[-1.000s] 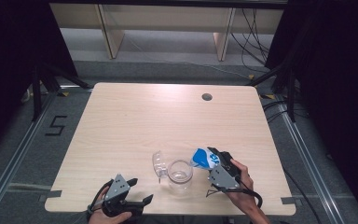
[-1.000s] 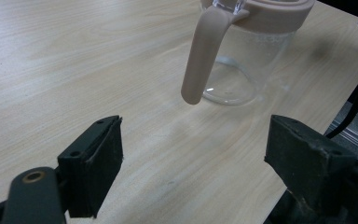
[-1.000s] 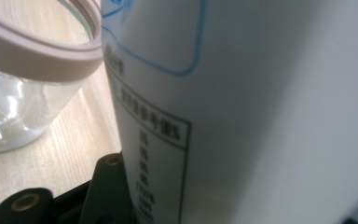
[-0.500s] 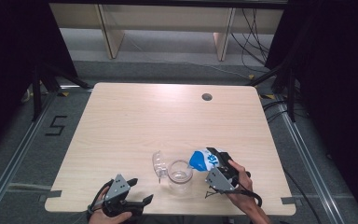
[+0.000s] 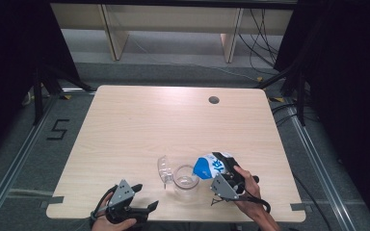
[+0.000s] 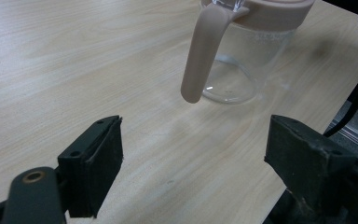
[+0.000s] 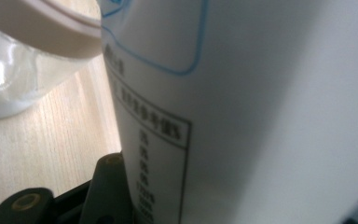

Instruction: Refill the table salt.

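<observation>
At the desk's near edge the left gripper rests low with its jaws spread wide and nothing between them. Right of it, the right gripper has its jaws pinching a blue-and-white carton, tilted toward a clear glass jug with a pale pink handle and rim, standing just beside it. The pale wood desk is otherwise bare, with a round cable hole near its far edge. Beyond lie grey floor, a taped "5", loose cables and light wooden shelving legs between dark curtains.
</observation>
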{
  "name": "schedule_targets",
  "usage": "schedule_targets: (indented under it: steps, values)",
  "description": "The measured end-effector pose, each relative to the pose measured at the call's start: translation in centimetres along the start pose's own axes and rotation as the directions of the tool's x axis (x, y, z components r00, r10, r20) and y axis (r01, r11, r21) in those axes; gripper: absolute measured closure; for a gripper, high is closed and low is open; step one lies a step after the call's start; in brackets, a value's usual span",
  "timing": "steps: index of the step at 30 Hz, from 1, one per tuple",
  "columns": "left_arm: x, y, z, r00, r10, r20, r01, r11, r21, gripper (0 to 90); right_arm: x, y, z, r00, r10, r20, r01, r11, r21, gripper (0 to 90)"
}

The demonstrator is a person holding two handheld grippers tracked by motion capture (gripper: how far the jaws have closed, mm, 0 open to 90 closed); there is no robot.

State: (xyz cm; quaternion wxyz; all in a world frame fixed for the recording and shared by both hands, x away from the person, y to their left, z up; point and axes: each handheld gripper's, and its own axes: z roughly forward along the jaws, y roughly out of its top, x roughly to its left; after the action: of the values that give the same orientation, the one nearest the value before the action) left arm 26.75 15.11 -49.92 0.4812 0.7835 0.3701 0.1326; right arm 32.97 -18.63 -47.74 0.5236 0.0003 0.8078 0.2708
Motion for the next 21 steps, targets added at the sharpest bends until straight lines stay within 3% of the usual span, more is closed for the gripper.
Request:
schedule_targets:
  steps: [1,3,5,6,10,11,12,13,14,17,20,21]
  values:
    - [-0.03,0.0,0.03,0.9999,-0.01,0.0,0.01,0.9999,-0.003,18.4,-0.09,-0.02,0.06,0.9998,-0.019,0.006,0.02,0.9998,-0.005,54.1]
    - [-0.05,-0.01,0.05,0.9999,-0.016,-0.001,0.016,0.9999,-0.001,18.4,0.0,-0.04,0.06,0.9999,-0.011,0.004,0.011,0.9999,-0.003,54.2]
    - [-0.01,0.0,-0.05,0.9999,0.009,-0.005,-0.009,0.9999,0.006,18.4,0.29,0.02,-0.13,0.9999,0.016,0.003,-0.016,0.9997,0.02,54.2]
    - [-0.03,-0.03,-0.02,1.0,-0.003,-0.001,0.003,1.0,0.003,18.5,0.33,0.06,-0.13,0.9999,0.016,0.006,-0.016,0.9996,0.023,54.2]
    - [-0.1,-0.01,0.0,0.9999,-0.01,-0.007,0.01,0.9999,0.006,18.5,0.41,0.11,0.04,0.9998,-0.014,0.01,0.014,0.9997,0.02,54.2]
    - [-0.11,-0.03,0.0,0.9999,-0.011,-0.007,0.011,0.9999,0.007,18.5,0.2,0.18,0.09,0.9982,-0.059,0.012,0.059,0.9981,0.015,54.2]
    - [-0.08,0.01,0.0,0.9999,-0.009,-0.007,0.009,1.0,0.002,18.5,0.52,0.12,0.11,0.9997,-0.021,0.01,0.02,0.9996,0.02,54.3]
    - [0.02,0.04,0.0,1.0,0.005,0.0,-0.005,1.0,0.001,18.5,0.65,0.13,0.11,0.9997,-0.021,0.009,0.021,0.9993,0.029,54.3]
    - [-0.11,0.01,0.02,0.9999,-0.014,-0.007,0.014,0.9999,0.003,18.5,0.63,0.13,0.15,0.9992,-0.038,0.012,0.038,0.9989,0.028,54.3]
    - [-0.12,-0.01,0.08,0.9999,-0.014,-0.003,0.014,0.9999,-0.002,18.5,0.74,0.14,0.21,0.9989,-0.045,0.014,0.045,0.9983,0.037,54.3]
    - [-0.19,0.01,0.08,0.9998,-0.018,-0.004,0.018,0.9998,0.0,18.5,0.32,0.3,0.29,0.9916,-0.127,0.025,0.126,0.9917,0.025,54.3]
    - [-0.19,0.0,0.09,0.9999,-0.016,-0.001,0.016,0.9999,-0.004,18.5,0.74,0.16,0.3,0.998,-0.061,0.018,0.06,0.9977,0.031,54.3]
